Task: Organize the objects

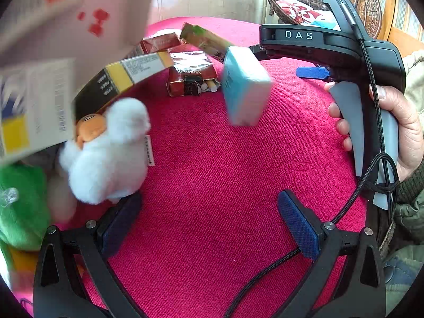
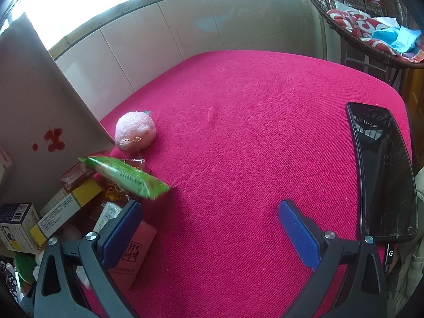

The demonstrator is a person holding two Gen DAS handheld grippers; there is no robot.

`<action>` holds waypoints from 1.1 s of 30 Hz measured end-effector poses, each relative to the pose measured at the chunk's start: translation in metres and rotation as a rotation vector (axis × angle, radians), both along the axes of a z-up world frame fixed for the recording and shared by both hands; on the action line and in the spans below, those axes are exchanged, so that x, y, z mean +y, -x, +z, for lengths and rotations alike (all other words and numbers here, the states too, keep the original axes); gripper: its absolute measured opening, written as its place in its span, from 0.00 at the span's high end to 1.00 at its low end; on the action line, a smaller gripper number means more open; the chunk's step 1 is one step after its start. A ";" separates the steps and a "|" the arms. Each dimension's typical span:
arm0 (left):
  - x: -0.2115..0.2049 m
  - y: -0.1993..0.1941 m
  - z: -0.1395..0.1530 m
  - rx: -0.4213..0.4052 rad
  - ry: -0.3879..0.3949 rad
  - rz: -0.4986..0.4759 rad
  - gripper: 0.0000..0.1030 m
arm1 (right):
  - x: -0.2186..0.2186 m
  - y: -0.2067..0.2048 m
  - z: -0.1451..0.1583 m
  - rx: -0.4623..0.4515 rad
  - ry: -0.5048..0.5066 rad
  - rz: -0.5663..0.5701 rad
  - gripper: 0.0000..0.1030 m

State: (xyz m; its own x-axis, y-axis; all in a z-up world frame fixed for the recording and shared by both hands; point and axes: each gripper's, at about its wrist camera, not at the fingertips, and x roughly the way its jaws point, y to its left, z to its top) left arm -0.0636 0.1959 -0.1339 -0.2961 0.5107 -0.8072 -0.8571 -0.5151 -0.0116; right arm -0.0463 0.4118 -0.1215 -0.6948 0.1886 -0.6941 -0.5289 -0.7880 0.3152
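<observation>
In the left wrist view my left gripper (image 1: 210, 225) is open over the pink cloth (image 1: 212, 164), nothing between its fingers. A white plush duck (image 1: 106, 153) lies just beyond its left finger (image 1: 122, 222). Past it are a blurred light blue box (image 1: 243, 87), a yellow-and-black box (image 1: 127, 76), an open cigarette pack (image 1: 190, 76) and a green snack packet (image 1: 204, 37). My right gripper (image 2: 212, 228) is open too, empty over the cloth (image 2: 238, 159). Its left finger (image 2: 124, 228) hangs over a pink box (image 2: 135, 251). The green snack packet (image 2: 127, 175) and a pink plush ball (image 2: 135, 132) lie further out on the left.
A cardboard panel (image 2: 39, 106) stands along the left, with more boxes (image 2: 69, 198) piled at its foot. A dark phone (image 2: 384, 169) lies at the cloth's right edge. A green plush (image 1: 21, 201) sits far left. A hand (image 1: 405, 132) holds the right gripper's black body (image 1: 331, 42). A wicker chair (image 2: 371, 13) stands beyond.
</observation>
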 end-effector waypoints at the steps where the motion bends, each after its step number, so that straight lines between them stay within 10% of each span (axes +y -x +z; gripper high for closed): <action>1: 0.000 0.000 0.000 0.000 0.000 0.000 0.00 | 0.000 0.000 0.000 -0.001 0.001 0.000 0.00; 33: 0.000 0.000 0.000 -0.001 -0.001 0.001 0.00 | -0.005 0.000 -0.002 -0.058 -0.045 -0.001 0.00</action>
State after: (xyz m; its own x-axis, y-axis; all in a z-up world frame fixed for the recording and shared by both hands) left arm -0.0632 0.1963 -0.1337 -0.2956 0.5109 -0.8072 -0.8566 -0.5159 -0.0129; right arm -0.0459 0.4069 -0.1235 -0.6535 0.2210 -0.7239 -0.5457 -0.8004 0.2482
